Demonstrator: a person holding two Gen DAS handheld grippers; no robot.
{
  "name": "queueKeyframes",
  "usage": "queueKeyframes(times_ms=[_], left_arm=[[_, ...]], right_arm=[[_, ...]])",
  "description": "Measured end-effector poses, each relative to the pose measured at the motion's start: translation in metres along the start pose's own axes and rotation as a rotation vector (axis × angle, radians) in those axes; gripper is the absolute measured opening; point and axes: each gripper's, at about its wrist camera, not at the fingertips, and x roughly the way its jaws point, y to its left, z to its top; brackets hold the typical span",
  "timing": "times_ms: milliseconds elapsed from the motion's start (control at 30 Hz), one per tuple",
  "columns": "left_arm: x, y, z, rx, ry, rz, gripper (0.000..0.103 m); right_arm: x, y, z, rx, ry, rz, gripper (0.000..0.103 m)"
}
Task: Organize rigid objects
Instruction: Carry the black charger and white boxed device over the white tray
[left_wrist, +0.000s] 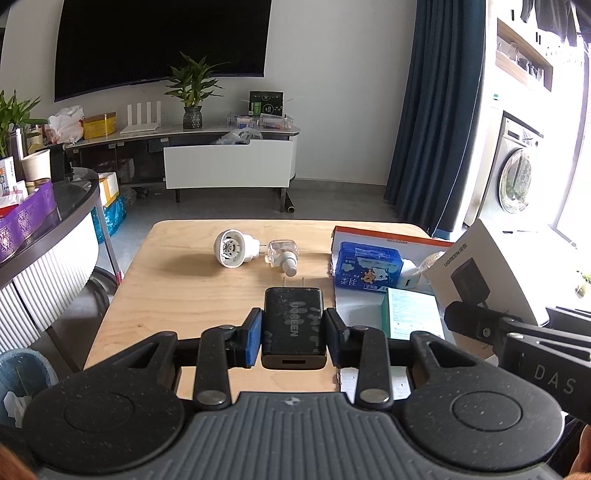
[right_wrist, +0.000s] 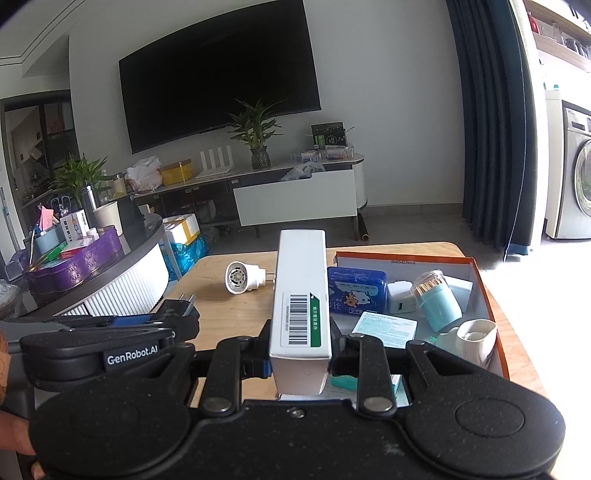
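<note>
Both tongs are full: the left tongs (left_wrist: 293, 334) squeeze a black charger (left_wrist: 294, 326) above the worktop (left_wrist: 177, 280), and the right tongs (right_wrist: 300, 354) squeeze a tall white box (right_wrist: 301, 302) near the orange tray (right_wrist: 491, 295). The two tongs are very close, so they could bump, and the white box could slip out and knock over things in the tray.

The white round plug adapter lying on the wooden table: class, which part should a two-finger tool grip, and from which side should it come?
Grip the white round plug adapter across its cylindrical body, coming from above. It lies on its side, open round face toward the camera and prongs pointing right toward the clear bottle, so the curved flanks are probably the freest surfaces.
</note>
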Motion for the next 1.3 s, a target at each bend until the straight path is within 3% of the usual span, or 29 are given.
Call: queueKeyframes(times_ms=[1300], left_arm=[[0.018, -0.069, 0.000, 0.110, 0.031, -0.169, 0.036]], right_arm=[[-0.029, -0.060, -0.007, 0.105, -0.038, -0.170, 0.032]])
